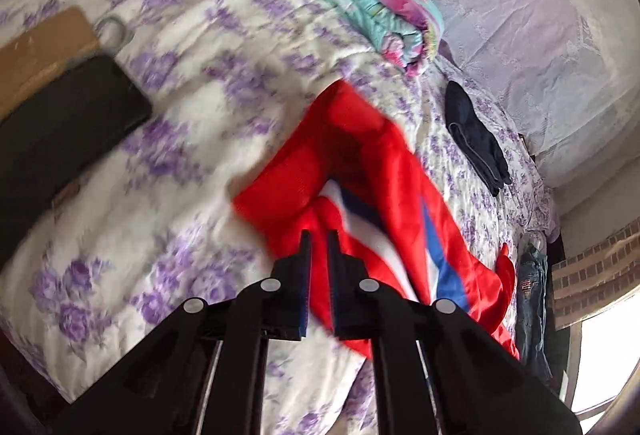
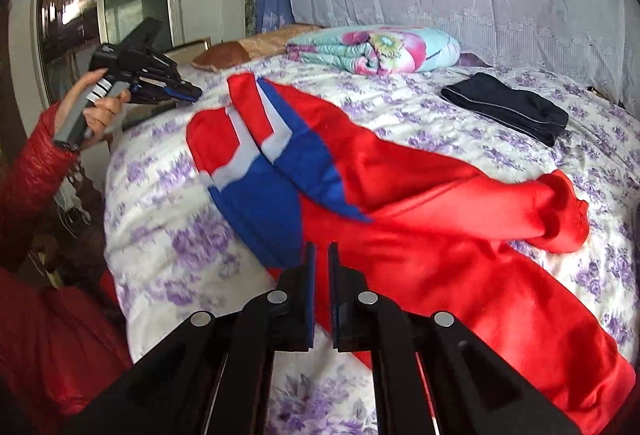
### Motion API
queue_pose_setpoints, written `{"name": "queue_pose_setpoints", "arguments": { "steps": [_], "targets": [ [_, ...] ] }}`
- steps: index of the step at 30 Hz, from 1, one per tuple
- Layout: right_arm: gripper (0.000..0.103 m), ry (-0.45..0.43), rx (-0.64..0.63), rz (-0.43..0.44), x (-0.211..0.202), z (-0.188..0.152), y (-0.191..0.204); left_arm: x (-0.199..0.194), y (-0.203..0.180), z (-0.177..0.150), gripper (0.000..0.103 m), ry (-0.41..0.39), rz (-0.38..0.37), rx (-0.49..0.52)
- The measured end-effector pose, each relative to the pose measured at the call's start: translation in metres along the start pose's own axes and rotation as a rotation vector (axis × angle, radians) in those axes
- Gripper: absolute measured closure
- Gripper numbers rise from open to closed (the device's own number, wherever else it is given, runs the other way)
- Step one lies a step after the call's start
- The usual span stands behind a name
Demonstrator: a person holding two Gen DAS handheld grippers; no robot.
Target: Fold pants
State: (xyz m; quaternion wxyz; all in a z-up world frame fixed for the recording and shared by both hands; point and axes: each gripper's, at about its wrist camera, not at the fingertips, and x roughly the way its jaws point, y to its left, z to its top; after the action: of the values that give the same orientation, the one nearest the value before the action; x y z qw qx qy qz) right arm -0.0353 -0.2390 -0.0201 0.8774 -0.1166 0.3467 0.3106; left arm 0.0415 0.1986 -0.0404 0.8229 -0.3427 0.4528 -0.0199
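Note:
Red pants (image 2: 460,219) with blue and white panels lie rumpled across the floral bedspread (image 2: 168,235); they also show in the left wrist view (image 1: 360,163), blurred. My left gripper (image 1: 319,235) hovers above the pants, jaws nearly together with a narrow gap, nothing between them. In the right wrist view the left gripper (image 2: 188,93) is held in the air at the bed's left edge, apart from the pants. My right gripper (image 2: 322,247) is just above the pants' blue panel, jaws nearly together, empty.
A folded dark garment (image 2: 508,111) lies at the far right of the bed. A rolled floral quilt (image 2: 372,49) and a brown pillow (image 2: 228,55) sit at the head. A black case (image 1: 68,123) and cardboard (image 1: 40,47) lie at the left edge. Jeans (image 1: 532,287) hang off the right side.

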Motion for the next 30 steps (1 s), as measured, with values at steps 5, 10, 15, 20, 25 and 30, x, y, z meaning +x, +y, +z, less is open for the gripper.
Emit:
{"name": "queue_pose_setpoints", "arguments": {
  "steps": [5, 10, 15, 20, 25, 30],
  "targets": [
    [0.058, -0.053, -0.061, -0.037, -0.001, 0.023, 0.005, -0.005, -0.001, -0.002, 0.095, -0.019, -0.047, -0.014],
    [0.055, -0.026, -0.218, -0.069, 0.022, 0.04, 0.021, 0.006, -0.024, 0.019, 0.048, -0.03, -0.022, -0.03],
    [0.057, 0.086, -0.383, -0.142, 0.059, 0.036, 0.032, 0.03, -0.021, 0.039, 0.049, 0.03, -0.041, -0.103],
    [0.094, 0.108, -0.384, -0.164, 0.072, 0.041, 0.025, 0.045, -0.028, 0.057, 0.048, 0.032, 0.013, -0.089],
    [0.096, 0.028, -0.305, -0.146, 0.05, 0.05, 0.018, 0.054, -0.03, 0.065, 0.063, 0.06, -0.013, -0.091],
    [0.096, -0.03, -0.256, -0.137, 0.025, 0.062, 0.012, 0.034, -0.054, 0.066, 0.082, -0.007, -0.03, 0.003]
  ]
}}
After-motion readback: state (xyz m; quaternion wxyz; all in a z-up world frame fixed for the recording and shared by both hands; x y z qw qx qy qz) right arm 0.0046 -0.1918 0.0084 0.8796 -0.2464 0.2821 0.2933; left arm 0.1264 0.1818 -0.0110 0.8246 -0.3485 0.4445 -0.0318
